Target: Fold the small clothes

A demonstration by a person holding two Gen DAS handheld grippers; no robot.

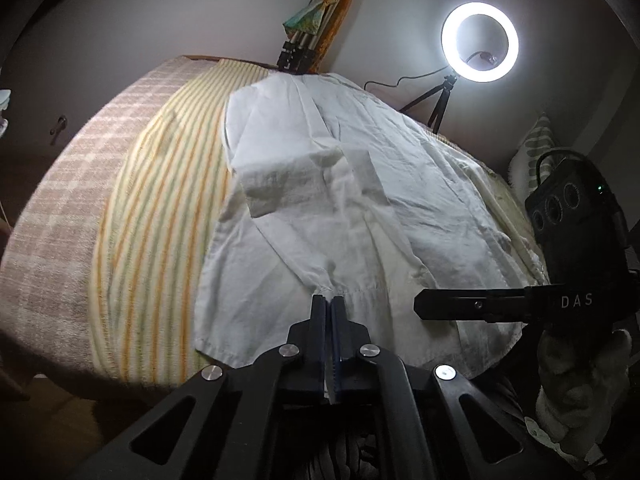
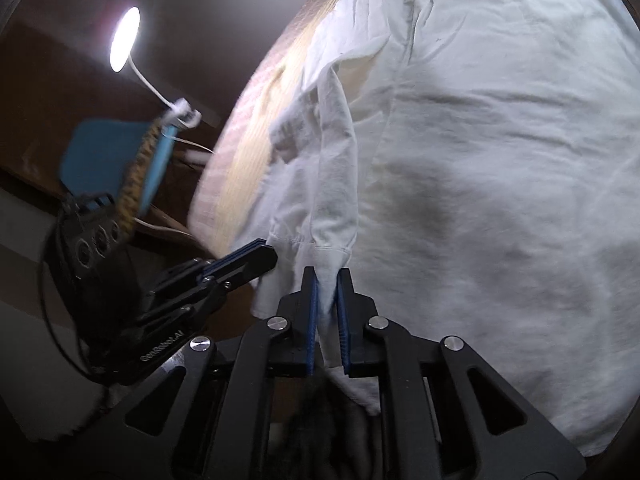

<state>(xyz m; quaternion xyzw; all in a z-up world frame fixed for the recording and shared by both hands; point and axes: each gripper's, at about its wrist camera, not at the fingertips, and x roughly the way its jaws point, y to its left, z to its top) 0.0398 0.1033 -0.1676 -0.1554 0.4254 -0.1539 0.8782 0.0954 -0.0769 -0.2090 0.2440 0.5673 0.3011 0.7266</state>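
Both tools, left (image 1: 329,300) and right (image 2: 327,276), pinch the white garment (image 1: 340,208), its near hem hidden.

Lit white ring light (image 1: 479,41) on small black tripod (image 1: 436,105); striped yellow cloth (image 1: 160,216) left of tripod; checked pink blanket (image 1: 68,208) further left.

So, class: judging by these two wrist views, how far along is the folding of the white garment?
Done: the white garment lies spread on the striped cover, one sleeve already folded across it. In hand: the left hand-held gripper is shut on the near hem, and the right hand-held gripper pinches a fold of the same cloth. Left: probably bringing the near edge over and finishing the fold; the garment is still mostly open.
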